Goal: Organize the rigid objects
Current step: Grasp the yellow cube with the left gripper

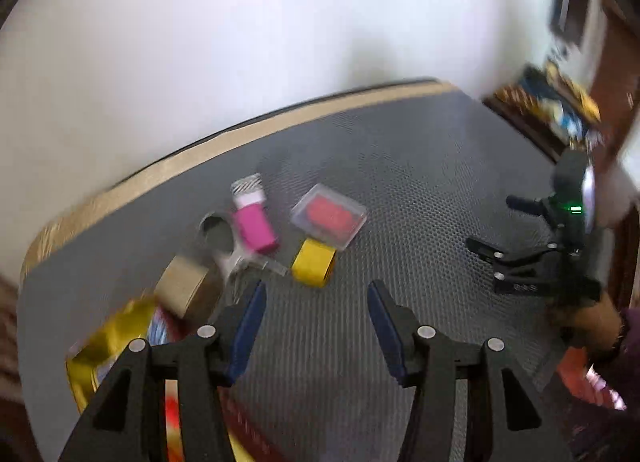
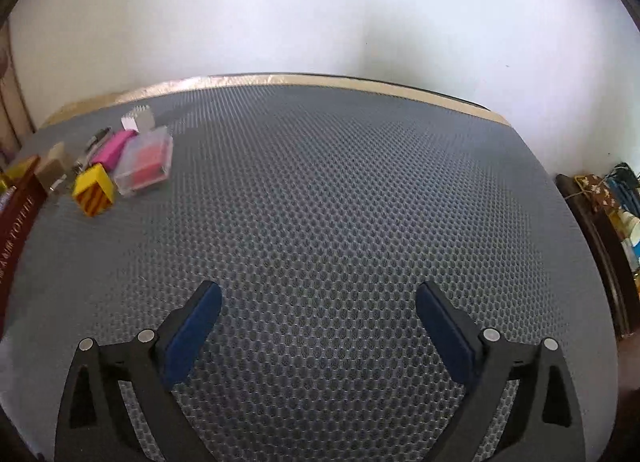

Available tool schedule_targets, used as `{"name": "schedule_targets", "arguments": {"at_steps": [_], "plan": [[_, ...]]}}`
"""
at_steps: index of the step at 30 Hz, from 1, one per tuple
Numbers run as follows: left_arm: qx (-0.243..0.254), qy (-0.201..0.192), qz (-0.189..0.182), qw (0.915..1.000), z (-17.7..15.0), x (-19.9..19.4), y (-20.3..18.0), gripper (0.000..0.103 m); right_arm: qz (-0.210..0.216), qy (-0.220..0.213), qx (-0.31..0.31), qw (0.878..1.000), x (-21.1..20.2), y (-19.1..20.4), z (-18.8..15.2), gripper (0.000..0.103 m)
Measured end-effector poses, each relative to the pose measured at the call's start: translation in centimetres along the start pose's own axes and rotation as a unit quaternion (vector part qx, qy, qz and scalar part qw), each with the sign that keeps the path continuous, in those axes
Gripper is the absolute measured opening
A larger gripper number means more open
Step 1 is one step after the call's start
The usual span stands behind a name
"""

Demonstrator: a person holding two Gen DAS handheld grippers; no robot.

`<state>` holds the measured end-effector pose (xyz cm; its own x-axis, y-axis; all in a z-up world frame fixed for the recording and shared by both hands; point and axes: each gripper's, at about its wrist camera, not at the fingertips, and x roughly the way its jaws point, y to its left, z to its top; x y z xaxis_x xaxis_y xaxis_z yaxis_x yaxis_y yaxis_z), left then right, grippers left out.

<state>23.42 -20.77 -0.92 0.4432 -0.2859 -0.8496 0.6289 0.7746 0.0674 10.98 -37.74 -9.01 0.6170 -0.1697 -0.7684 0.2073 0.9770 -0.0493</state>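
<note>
Small rigid objects lie grouped on a grey honeycomb mat [image 1: 400,190]. In the left wrist view I see a pink bottle with a silver cap [image 1: 253,218], a clear case with red contents [image 1: 329,216], a yellow block [image 1: 314,262], a white scissors-like tool [image 1: 228,248] and a brown tape roll [image 1: 182,286]. My left gripper [image 1: 318,294] is open and empty, just in front of the yellow block. The right gripper [image 1: 496,258] shows at the right, apart from the group. In the right wrist view the right gripper [image 2: 318,298] is open and empty over bare mat; the pink bottle [image 2: 114,150], clear case [image 2: 146,164] and yellow block [image 2: 93,188] sit far left.
A gold-edged box with a maroon side [image 1: 108,338] stands at the near left; it also shows in the right wrist view [image 2: 18,214]. The mat's tan far edge [image 2: 320,80] meets a white wall. A dark wooden shelf with clutter [image 2: 604,214] stands to the right.
</note>
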Motion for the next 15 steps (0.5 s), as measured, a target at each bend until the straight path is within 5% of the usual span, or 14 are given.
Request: {"name": "schedule_targets", "arguments": {"at_steps": [8, 15], "plan": [[0.047, 0.066, -0.023, 0.9964, 2.8, 7.2, 0.1, 0.054, 0.039, -0.004, 0.010, 0.999, -0.6, -1.4, -0.4, 0.098], [0.074, 0.110, -0.035, 0.9906, 2.5, 9.8, 0.1, 0.054, 0.057, 0.000, 0.009, 0.998, -0.6, -2.9, -0.9, 0.098]]}}
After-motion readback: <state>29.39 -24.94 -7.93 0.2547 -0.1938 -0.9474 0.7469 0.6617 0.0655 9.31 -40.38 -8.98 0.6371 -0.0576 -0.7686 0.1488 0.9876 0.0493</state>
